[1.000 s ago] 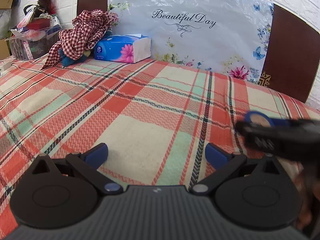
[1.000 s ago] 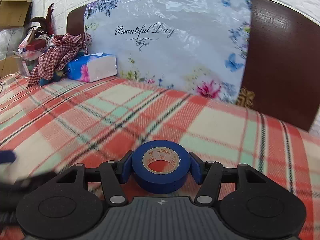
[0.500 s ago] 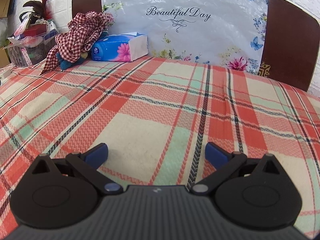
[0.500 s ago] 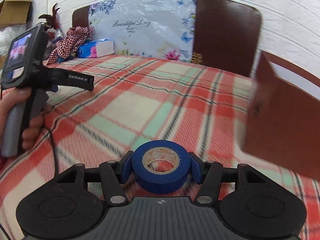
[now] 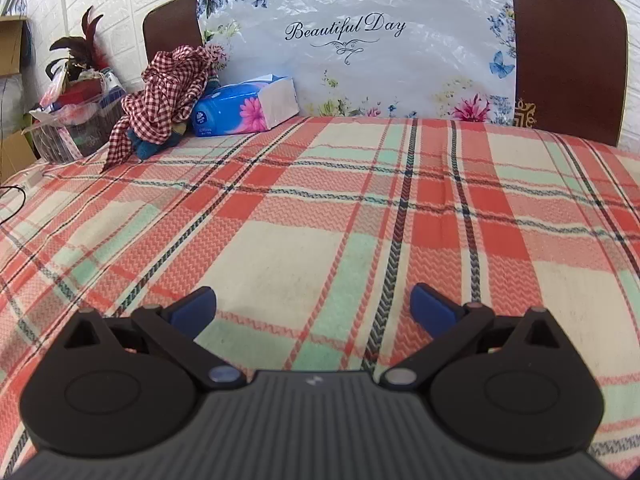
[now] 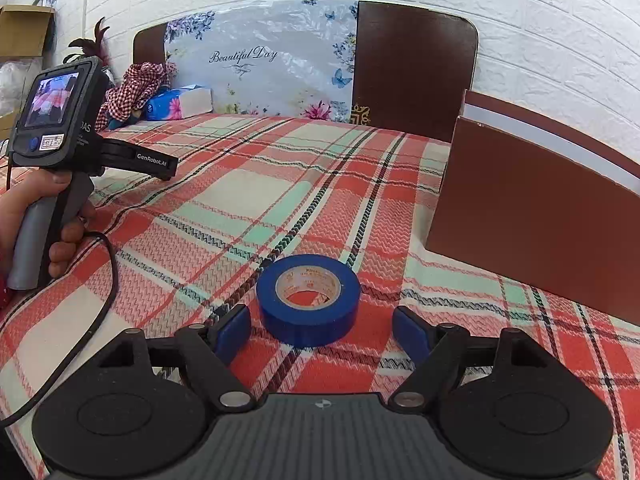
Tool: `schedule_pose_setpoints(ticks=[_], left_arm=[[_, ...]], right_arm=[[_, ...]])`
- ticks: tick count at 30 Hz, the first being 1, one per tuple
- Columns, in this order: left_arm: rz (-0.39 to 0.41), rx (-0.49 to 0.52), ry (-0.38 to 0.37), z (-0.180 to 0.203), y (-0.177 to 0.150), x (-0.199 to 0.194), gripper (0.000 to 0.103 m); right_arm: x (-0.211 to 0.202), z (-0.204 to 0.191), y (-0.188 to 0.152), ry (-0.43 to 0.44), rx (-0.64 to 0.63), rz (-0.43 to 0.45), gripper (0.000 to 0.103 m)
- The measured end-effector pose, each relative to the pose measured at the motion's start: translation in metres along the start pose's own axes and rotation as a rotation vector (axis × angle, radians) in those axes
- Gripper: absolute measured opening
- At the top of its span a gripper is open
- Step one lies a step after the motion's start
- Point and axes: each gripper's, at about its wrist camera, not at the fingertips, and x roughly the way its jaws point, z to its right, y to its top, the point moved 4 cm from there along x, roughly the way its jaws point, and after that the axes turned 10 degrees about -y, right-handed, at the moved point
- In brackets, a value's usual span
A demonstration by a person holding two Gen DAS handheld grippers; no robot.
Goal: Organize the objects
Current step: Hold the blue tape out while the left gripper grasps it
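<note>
A: Right gripper (image 6: 320,330) — state?

B: Fingers spread wide; blue pads either side of the tape roll (image 6: 308,300), a gap showing on both sides, not touching it; the roll lies flat on the bed (image 6: 248,196), hole upward, blue with a tan core.

A: Where on the bed?

B: On the plaid blanket, toward the right side; a brown box (image 6: 532,216) stands near it to the right, open top, white inner edge visible; roll and box apart.

A: Left gripper (image 5: 312,306)?

B: Also spread; nothing between the pads, only plaid blanket (image 5: 320,208) beneath; from the right wrist view the left unit shows at the left edge, held in a hand (image 6: 24,216), small screen lit on its back, a black cable trailing down across the blanket.

A: Head of the bed?

B: Dark wooden headboard (image 5: 568,52); a flowered plastic-wrapped panel (image 5: 360,40) leaning against it, printed "Beautiful Day"; just beside that a blue tissue pack (image 5: 244,110), lying flat; a red checked cloth (image 5: 168,84) heaped against the tissue pack's left end, something dark blue under it, cannot tell what.

A: Beyond the bed?

B: A clear bin (image 5: 76,124) of mixed items off the far left corner; dark red feathers or leaves sticking up behind it; white brick-pattern wall behind everything.
</note>
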Motion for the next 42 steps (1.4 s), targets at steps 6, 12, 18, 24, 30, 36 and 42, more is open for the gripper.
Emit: schedule_pose_setpoints(ticks=[6,12,18,24,30,36,42], left_arm=[[0.002,0.047,0.018,0.012,-0.009,-0.017,0.103],[0.001,0.085,0.017,0.026,-0.017,-0.029,0.103],[-0.015,0.085,-0.053,0.040,-0.025,-0.045,0.103],[-0.078,0.095,-0.392,0.081,-0.044,-0.076,0.096],[-0.163,0.062,-0.724,0.121,-0.040,-0.103,0.083],[-0.274,0.075,-0.809,0.150,-0.040,-0.105,0.054],[-0.351,0.095,-0.838,0.165,-0.044,-0.097,0.043]], right_arm=[[-0.009,0.010,-0.008,0.011,0.002,-0.003,0.082],[-0.017,0.019,-0.016,0.006,0.017,0.008,0.082],[-0.017,0.019,-0.018,0.006,0.007,0.023,0.084],[-0.017,0.020,-0.019,0.013,0.004,0.028,0.085],[-0.015,0.018,-0.018,0.023,-0.003,0.023,0.087],[-0.008,0.010,-0.009,0.051,-0.037,0.012,0.081],[0.002,-0.003,0.002,0.085,-0.073,0.019,0.059]])
